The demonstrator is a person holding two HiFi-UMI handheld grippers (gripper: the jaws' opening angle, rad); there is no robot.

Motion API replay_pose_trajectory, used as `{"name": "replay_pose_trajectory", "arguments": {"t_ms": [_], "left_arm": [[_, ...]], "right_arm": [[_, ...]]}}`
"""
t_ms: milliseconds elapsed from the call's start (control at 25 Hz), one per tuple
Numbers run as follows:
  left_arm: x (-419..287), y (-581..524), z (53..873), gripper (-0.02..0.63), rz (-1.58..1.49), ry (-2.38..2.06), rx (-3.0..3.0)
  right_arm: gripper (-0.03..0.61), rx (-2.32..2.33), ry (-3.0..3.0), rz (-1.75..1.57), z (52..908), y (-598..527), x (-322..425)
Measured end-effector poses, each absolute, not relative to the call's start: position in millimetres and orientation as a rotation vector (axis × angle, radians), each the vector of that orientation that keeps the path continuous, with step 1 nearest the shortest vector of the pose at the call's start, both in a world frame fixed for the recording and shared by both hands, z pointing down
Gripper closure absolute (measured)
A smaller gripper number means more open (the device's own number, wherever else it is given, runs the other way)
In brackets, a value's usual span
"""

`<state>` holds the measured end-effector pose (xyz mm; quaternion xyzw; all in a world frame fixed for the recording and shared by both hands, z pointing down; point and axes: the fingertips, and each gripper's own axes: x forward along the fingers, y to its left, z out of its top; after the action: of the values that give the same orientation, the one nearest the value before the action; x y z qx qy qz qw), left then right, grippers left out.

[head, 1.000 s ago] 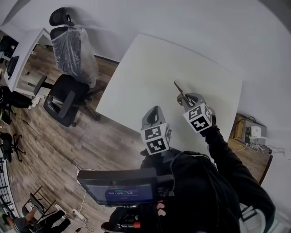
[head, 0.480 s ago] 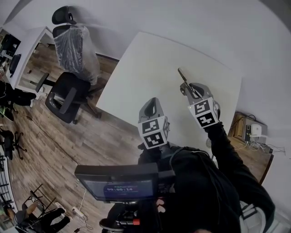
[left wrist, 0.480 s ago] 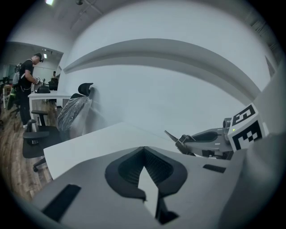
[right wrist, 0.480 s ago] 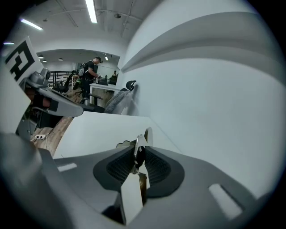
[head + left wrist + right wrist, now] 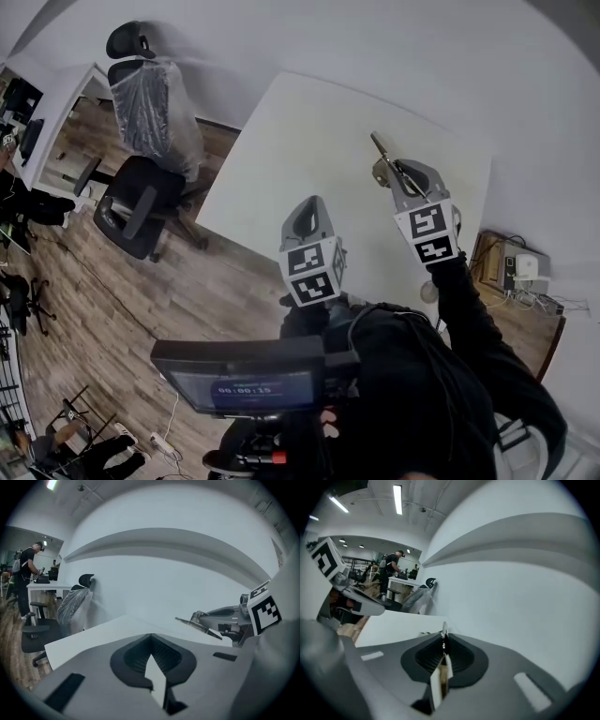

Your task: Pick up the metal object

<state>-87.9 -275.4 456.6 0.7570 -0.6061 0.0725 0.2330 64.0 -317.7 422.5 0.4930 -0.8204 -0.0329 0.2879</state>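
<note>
The metal object (image 5: pixel 379 151) is a thin, long piece that sticks out forward from my right gripper (image 5: pixel 391 174) above the far right part of the white table (image 5: pixel 300 131). The jaws are closing with this piece pinched between their pads. In the right gripper view its edge (image 5: pixel 444 637) stands upright in the jaw slot. The left gripper view shows it (image 5: pixel 199 624) from the side, clear of the tabletop. My left gripper (image 5: pixel 308 208) hovers at the table's near edge, shut, with nothing in it.
A plastic-wrapped office chair (image 5: pixel 152 101) and a black chair (image 5: pixel 131 199) stand on the wooden floor left of the table. A small stand with electrical gear (image 5: pixel 518 270) sits at the right by the wall. A person (image 5: pixel 392 567) works at a distant desk.
My right gripper has carried the metal object farther out over the table and slightly right. The left gripper drifted a little left.
</note>
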Motion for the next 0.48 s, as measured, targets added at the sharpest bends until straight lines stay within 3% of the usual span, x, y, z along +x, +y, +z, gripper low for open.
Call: {"name": "replay_pose_trajectory", "arguments": {"t_ms": [40,480], "left_arm": [[-87,-276,454,0.614,0.192,-1.666,2.087],[-82,-280,430,0.614,0.136,-1.688,2.118]], "right_arm": [[0.571,1.318,-2.197,-0.106,417,-316,64],[0.575,1.266,-2.226,-0.116,418,-307,63]]}}
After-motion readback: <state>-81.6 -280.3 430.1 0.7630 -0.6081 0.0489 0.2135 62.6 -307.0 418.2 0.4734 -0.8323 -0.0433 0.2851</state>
